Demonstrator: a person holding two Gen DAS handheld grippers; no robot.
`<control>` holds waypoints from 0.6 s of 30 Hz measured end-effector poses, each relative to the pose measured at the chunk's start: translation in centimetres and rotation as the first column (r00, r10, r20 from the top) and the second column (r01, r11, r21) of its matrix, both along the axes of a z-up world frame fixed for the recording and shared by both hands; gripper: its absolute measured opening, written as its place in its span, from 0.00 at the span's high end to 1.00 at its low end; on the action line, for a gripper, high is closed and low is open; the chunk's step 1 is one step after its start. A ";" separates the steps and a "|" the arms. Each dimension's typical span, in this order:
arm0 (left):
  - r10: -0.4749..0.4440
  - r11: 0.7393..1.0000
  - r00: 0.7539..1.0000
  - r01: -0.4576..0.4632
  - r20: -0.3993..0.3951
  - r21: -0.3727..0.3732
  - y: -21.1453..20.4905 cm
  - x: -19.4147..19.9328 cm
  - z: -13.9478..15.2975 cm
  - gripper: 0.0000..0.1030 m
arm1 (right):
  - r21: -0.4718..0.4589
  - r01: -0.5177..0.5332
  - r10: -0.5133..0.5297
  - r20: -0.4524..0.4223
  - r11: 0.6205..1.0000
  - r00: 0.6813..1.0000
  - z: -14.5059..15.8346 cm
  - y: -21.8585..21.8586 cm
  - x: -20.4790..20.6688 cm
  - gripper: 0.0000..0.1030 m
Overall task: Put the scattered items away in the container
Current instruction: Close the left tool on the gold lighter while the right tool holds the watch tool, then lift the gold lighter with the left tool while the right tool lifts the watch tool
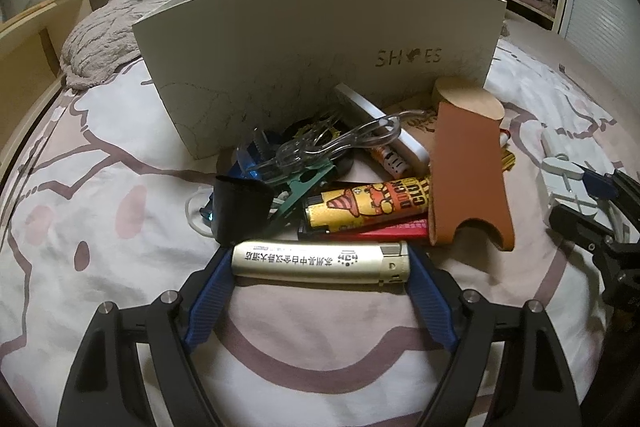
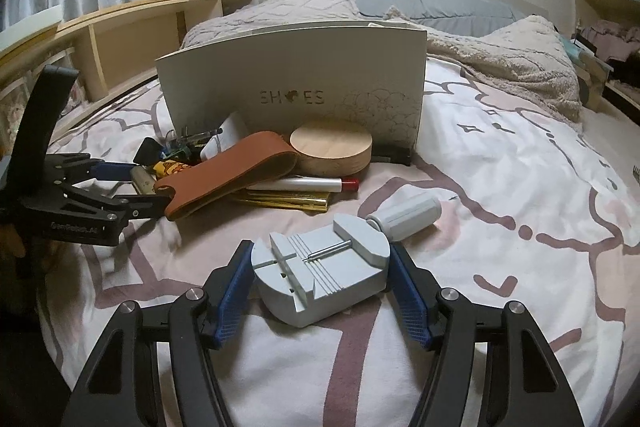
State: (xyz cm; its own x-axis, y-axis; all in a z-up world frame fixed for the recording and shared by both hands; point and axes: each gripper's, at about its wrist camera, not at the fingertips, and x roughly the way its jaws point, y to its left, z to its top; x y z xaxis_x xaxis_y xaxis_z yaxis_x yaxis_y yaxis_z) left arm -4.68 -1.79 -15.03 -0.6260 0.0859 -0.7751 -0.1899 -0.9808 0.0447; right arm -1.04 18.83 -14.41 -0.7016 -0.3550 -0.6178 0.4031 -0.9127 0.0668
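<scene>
While both grippers worked over it, the bedsheet [image 2: 500, 155], white with a mauve line pattern, served as the work surface. A beige fleece blanket [image 2: 516, 67] and a grey pillow [image 2: 432, 5] lay at the far end, and wooden shelving [image 2: 132, 27] ran along the left wall. The shoe box [image 1: 316, 47], marked "SHOES", stood on the sheet behind the clutter, its side facing both cameras. Against it lay a mixed pile: a brown leather sleeve [image 1: 468, 179], a round wooden block [image 2: 332, 147], a yellow printed lighter [image 1: 368, 207], a clear plastic clip [image 1: 332, 147] and a white-and-red pen [image 2: 308, 183].

The left gripper [image 1: 320, 265] pointed steeply downward at the near edge of the pile. Its blue pads bore on both ends of the gold lighter [image 1: 320, 261], which lay crosswise on the sheet, clamped lengthwise.

The right gripper [image 2: 322, 277] pointed downward at a shallower angle, to the right of the pile. The grey watch-link tool [image 2: 320, 275] sat between its pads; both appeared to touch the tool's sides. A white cylinder [image 2: 406, 217] lay just beyond.
</scene>
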 end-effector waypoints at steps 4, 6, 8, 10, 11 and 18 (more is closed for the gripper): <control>0.005 1.000 1.000 -0.004 -0.006 0.021 0.0 0.3 0.4 0.19 | -0.004 0.003 -0.003 0.001 1.000 1.000 0.1 0.0 0.1 0.35; 0.010 0.999 1.000 -0.010 -0.004 0.035 0.0 0.5 0.5 0.19 | -0.005 0.004 -0.004 0.001 1.000 1.000 0.1 0.1 0.1 0.36; 0.014 0.998 1.000 -0.014 -0.001 0.054 -0.1 0.6 0.6 0.19 | -0.006 0.004 -0.004 0.000 1.000 1.000 0.2 0.0 0.1 0.36; 0.016 0.997 1.000 -0.017 0.006 0.080 -0.1 0.8 0.7 0.19 | -0.008 0.008 -0.008 -0.002 1.000 1.000 0.3 0.0 0.1 0.36; 0.017 0.996 1.000 -0.017 0.006 0.086 -0.1 0.8 0.8 0.19 | -0.009 0.010 -0.010 -0.003 1.000 1.000 0.4 0.1 0.1 0.36; 0.017 0.991 1.000 -0.015 -0.011 0.134 0.0 1.7 1.7 0.19 | -0.023 0.049 -0.049 -0.006 0.999 0.999 1.0 0.9 -0.2 0.36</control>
